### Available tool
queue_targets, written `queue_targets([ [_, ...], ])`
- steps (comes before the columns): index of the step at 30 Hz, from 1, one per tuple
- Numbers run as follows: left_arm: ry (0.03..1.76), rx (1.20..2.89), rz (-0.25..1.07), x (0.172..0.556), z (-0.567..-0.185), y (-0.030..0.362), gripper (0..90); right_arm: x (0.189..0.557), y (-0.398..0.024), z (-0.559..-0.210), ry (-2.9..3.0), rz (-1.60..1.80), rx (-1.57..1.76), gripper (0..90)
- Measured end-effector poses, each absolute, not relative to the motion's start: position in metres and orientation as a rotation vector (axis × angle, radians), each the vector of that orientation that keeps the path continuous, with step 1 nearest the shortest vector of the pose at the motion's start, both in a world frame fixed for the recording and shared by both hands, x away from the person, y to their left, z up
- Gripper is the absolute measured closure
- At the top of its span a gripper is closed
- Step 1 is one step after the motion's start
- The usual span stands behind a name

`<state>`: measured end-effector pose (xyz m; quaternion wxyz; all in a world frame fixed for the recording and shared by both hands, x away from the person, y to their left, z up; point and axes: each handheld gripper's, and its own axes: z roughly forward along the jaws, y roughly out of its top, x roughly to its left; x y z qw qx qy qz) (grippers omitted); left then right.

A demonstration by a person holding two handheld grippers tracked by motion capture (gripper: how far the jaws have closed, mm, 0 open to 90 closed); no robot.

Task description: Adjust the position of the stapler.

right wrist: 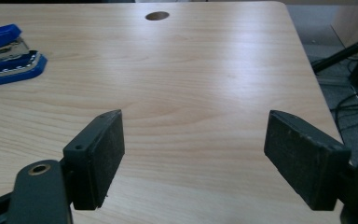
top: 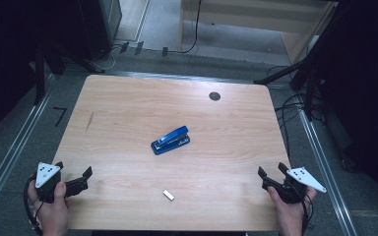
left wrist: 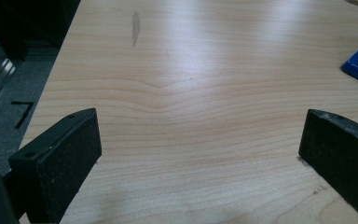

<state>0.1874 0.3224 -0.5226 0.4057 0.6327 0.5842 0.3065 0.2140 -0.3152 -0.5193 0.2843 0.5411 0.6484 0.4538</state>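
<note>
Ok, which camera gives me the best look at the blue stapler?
The high view: the whole blue stapler lies mid-table, clear of both grippers. The right gripper view shows it at its left edge, open with the metal inside visible, but cut off. The left gripper view catches just a blue corner at its right edge.

This looks like a lab or recording station set up in an office-like room. A light wood-grain laminate tabletop [top: 128,103] with a round dark cable hole [top: 214,96] stands on grey carpet floor [top: 10,142], flanked by pale metal floor rails [top: 7,160]. Black cables [top: 290,105] trail across the floor at the right, and black stand legs [top: 280,73] rise beside dark curtained surroundings. A pale wooden cabinet [top: 256,14] stands behind. A blue desk stapler [top: 171,140] adds the office note.
</note>
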Motion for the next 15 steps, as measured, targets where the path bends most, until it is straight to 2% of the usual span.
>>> queue_targets([
  [15, 1.479, 1.610, 0.760, 0.189, -0.523, 0.322, 0.0, 0.253, -0.250, -0.494, 1.907, 1.237, 1.283, 21.7],
])
